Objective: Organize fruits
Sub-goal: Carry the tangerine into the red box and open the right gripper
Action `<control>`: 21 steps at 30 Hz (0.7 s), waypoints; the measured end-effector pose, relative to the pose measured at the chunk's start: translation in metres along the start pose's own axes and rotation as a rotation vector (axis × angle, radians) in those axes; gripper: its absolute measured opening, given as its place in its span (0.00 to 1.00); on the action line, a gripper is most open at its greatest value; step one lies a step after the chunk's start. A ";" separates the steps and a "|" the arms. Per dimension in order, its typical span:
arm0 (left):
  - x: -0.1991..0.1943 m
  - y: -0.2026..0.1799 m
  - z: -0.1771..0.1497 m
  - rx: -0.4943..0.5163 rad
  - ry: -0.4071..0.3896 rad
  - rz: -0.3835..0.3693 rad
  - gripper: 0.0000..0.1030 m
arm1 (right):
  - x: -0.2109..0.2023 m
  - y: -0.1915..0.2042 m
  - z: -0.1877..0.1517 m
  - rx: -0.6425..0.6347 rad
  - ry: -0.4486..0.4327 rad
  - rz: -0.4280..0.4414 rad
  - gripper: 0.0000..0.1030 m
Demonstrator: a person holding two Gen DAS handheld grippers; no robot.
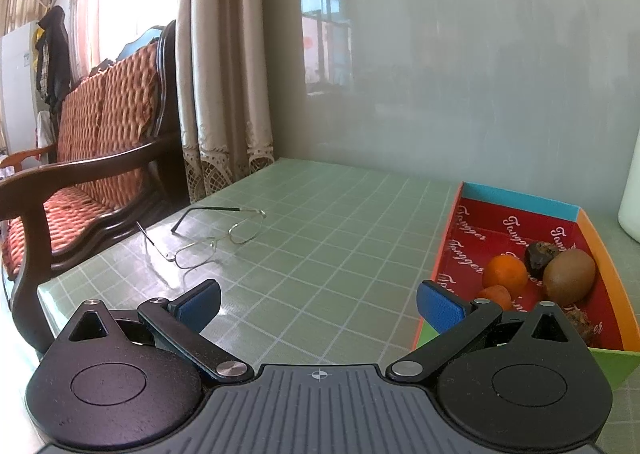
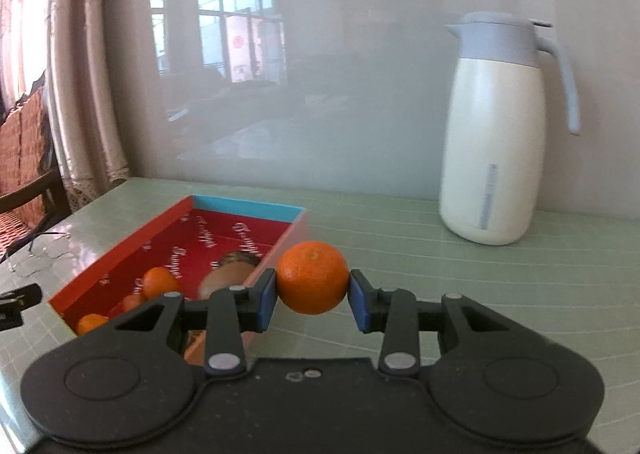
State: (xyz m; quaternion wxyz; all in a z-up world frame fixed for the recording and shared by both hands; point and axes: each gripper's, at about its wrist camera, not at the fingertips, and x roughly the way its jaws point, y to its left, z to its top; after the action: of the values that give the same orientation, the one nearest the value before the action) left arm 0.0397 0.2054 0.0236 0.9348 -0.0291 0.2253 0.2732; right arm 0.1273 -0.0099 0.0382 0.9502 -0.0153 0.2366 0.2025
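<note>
Tangerine [image 2: 312,277] clamped between right gripper [image 2: 312,296] pads, carried above green table [image 2: 440,254], just right of box's near corner. Transfer step; next, swing left over red box [image 2: 120,250], lower, release beside kiwi [image 2: 226,278] and other tangerines [image 2: 160,282]. Left gripper [image 1: 318,304] spread wide, empty, box at right. Lining script reads, perhaps, "Tangger". Thermos jug [image 2: 496,134] beyond, right.

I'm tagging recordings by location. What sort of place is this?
Most likely a home living or dining room: a cushioned wooden sofa beside curtains, eyeglasses lying on a tiled-pattern table, and a thermos jug.
</note>
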 end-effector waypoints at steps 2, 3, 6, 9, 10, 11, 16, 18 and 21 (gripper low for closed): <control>0.000 0.000 0.000 0.002 0.002 -0.001 1.00 | 0.001 0.008 0.000 -0.011 -0.001 0.019 0.36; 0.001 0.001 0.000 0.002 0.003 0.000 1.00 | 0.002 0.012 0.000 -0.018 0.000 0.027 0.36; 0.002 0.002 -0.001 0.002 0.006 0.002 1.00 | 0.003 0.025 -0.001 -0.038 0.000 0.055 0.36; 0.002 0.003 0.000 0.001 0.007 0.004 1.00 | 0.004 0.037 -0.002 -0.056 -0.001 0.079 0.36; 0.002 0.004 0.000 0.001 0.007 0.004 1.00 | 0.005 0.040 -0.002 -0.060 -0.001 0.086 0.36; 0.003 0.003 -0.001 0.000 0.008 0.004 1.00 | 0.005 0.044 -0.003 -0.065 0.000 0.094 0.36; 0.003 0.004 -0.001 0.009 0.009 0.001 1.00 | 0.010 0.061 -0.005 -0.085 0.011 0.129 0.36; 0.002 0.003 -0.002 0.010 0.009 0.001 1.00 | 0.013 0.068 -0.007 -0.091 0.019 0.140 0.36; 0.002 0.003 -0.002 0.015 0.011 0.001 1.00 | 0.018 0.077 -0.011 -0.102 0.039 0.158 0.36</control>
State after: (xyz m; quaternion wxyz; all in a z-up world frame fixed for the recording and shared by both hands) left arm 0.0392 0.2086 0.0214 0.9336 -0.0234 0.2324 0.2718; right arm 0.1067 0.0663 0.0259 0.9244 -0.0490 0.2448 0.2884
